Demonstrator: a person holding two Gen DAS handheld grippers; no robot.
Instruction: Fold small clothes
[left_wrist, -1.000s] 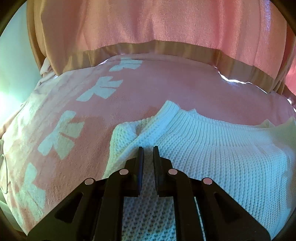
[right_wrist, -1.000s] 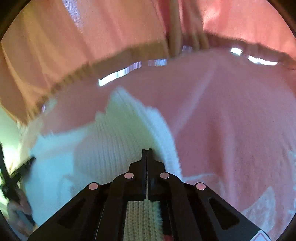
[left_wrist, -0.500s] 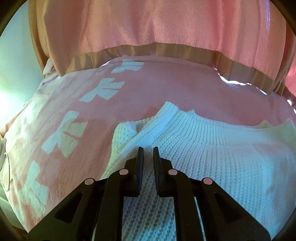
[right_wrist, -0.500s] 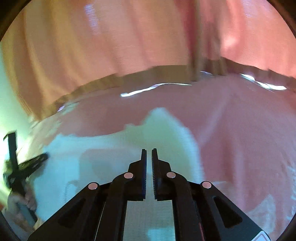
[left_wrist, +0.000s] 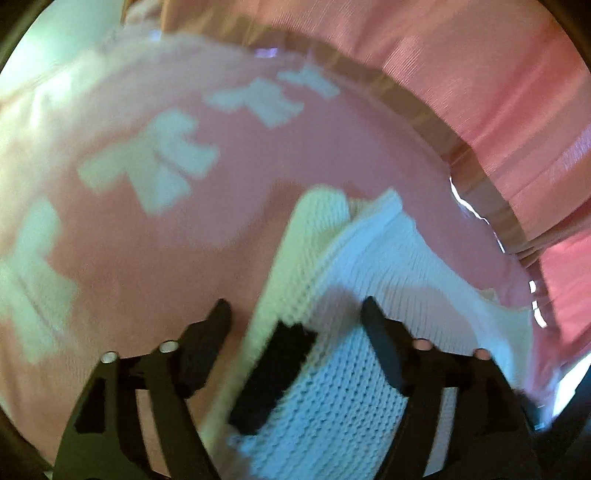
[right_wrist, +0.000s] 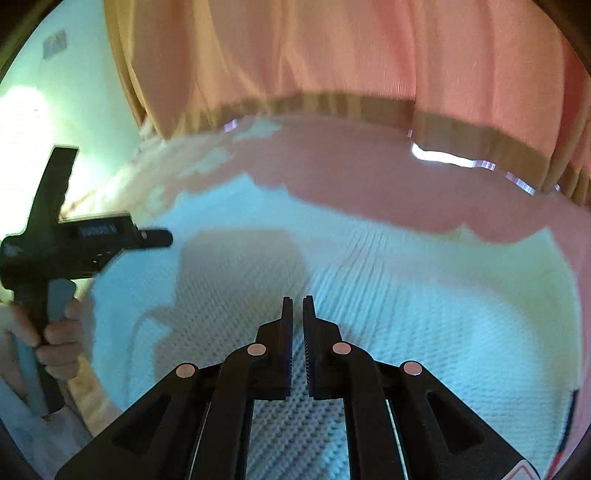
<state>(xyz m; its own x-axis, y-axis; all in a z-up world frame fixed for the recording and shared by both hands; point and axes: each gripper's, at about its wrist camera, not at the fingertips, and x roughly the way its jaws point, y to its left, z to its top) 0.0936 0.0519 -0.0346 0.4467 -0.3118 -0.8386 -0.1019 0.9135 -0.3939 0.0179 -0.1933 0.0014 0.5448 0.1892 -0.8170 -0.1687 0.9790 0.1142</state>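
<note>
A white knitted garment lies spread on a pink blanket. In the left wrist view its left edge is folded over, with a ribbed hem on top. My left gripper is wide open, straddling that folded edge low over the knit; a dark shape lies on the cloth between its fingers. My right gripper hovers over the middle of the garment with its jaws a narrow slit apart and nothing between them. The left gripper and the hand holding it show at the left of the right wrist view.
The pink blanket has white bow shapes on its left part. Pink curtains with a tan band hang along the far side. A pale wall stands at the far left.
My left gripper has opened wide and turned toward the garment's left edge. My right gripper let go of the knit and drew back over the garment, which now lies spread flat.
</note>
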